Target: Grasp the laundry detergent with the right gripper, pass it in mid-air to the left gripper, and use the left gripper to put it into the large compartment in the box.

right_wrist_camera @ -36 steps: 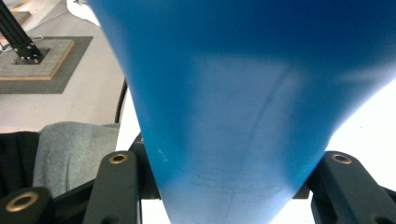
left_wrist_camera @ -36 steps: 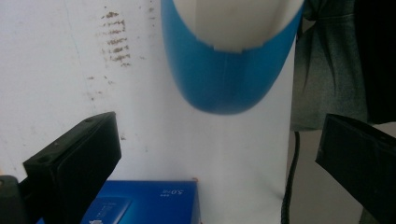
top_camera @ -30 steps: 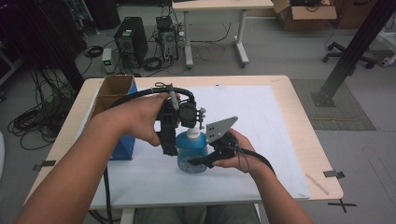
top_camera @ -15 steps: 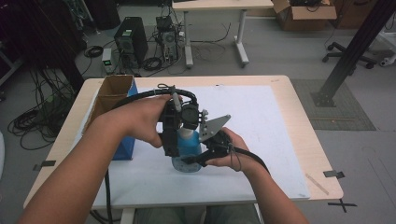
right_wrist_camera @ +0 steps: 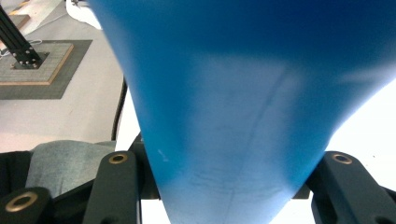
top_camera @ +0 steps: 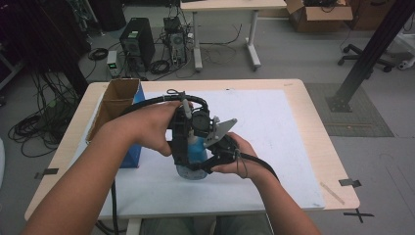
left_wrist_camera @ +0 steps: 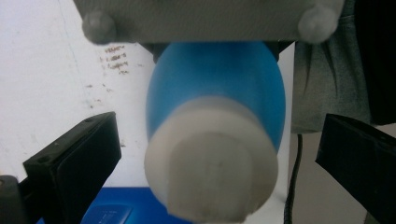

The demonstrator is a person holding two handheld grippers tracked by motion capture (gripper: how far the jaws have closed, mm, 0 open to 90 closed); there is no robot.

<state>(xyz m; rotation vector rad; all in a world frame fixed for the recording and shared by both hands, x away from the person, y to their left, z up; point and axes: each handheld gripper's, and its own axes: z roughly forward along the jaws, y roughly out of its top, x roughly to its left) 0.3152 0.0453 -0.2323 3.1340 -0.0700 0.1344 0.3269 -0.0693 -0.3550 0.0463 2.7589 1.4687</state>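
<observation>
A blue bottle (top_camera: 196, 148) with a white cap is held just over the white sheet (top_camera: 274, 122) at mid-table. My right gripper (top_camera: 211, 157) comes in from the right and is shut on the bottle's body; in the right gripper view the blue bottle (right_wrist_camera: 243, 116) sits wedged between both jaws of the right gripper (right_wrist_camera: 231, 189). My left gripper (top_camera: 185, 139) stands over the bottle's top. In the left gripper view the white cap (left_wrist_camera: 210, 175) faces the camera, and the left gripper (left_wrist_camera: 215, 154) is open, its jaws wide apart on either side of the cap without touching it.
An open cardboard box (top_camera: 119, 100) with a blue side stands at the table's left edge, close to my left forearm. The grey plate (left_wrist_camera: 210, 16) of the right gripper crosses the top of the left gripper view. The wooden table (top_camera: 318, 127) ends just right of the sheet.
The left gripper has come down over the bottle's cap, hiding it from above. The right hand and the bottle have shifted slightly left and toward the person.
</observation>
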